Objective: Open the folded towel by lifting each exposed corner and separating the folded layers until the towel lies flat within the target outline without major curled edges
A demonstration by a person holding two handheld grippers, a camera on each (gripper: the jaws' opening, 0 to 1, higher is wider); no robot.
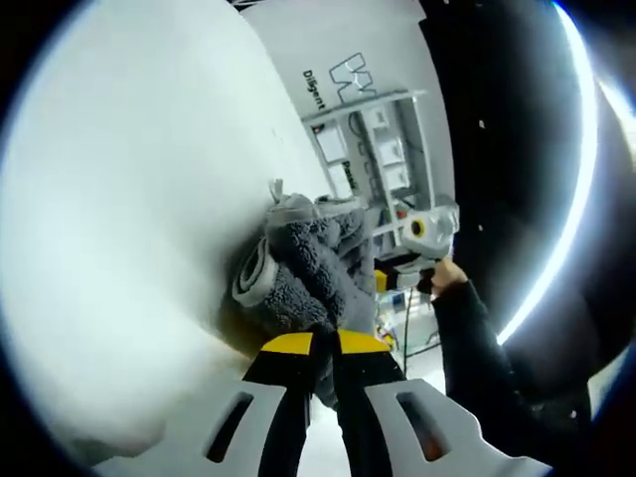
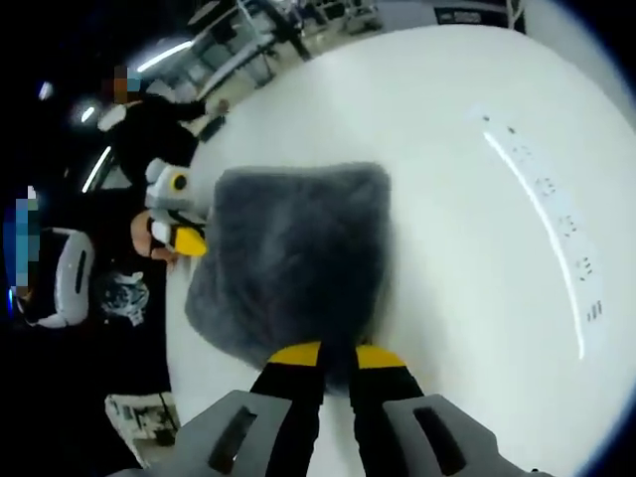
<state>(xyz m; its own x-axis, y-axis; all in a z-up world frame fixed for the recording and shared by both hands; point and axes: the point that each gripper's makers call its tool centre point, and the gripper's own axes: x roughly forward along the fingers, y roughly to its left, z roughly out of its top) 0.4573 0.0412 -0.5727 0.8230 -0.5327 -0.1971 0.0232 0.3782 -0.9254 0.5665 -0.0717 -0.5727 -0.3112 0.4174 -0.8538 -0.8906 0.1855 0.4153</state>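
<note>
white tabletop (image 2: 477, 248) is carrying the job, round-edged, with a faint dashed outline (image 2: 556, 214) running along its far side in the right gripper view.

nearest you in the left gripper view, your left gripper (image 1: 333, 348) is pinching together on a bunched edge of the grey towel (image 1: 318, 263); jaws look closed on cloth, yellow tips nearly meeting. towel is hanging and crumpling just past the tips, a rolled fold showing at its left side, table edge right behind it.

in the right gripper view, your right gripper (image 2: 336, 356) is biting the near edge of the towel (image 2: 298, 258), tips close together with pile between them. towel is spreading ahead of the jaws as a rough square, mostly over the table, apart from that dashed outline.

further out, the other gripper (image 2: 179, 224) is showing at the towel's left edge, with your hand (image 2: 149, 234) behind it. beyond that, shelving (image 1: 383, 149) and a wall sign (image 1: 343, 79) are sitting in the background, plus a person in dark clothes (image 2: 149, 124).

handling, as a guess: thick plush terry, soft and floppy, light, not slippery, will sag and curl wherever you're not holding it. you're best taking it at opposite corners of a single layer, not the bunched middle, so layers peel apart and it drapes flat.
</note>
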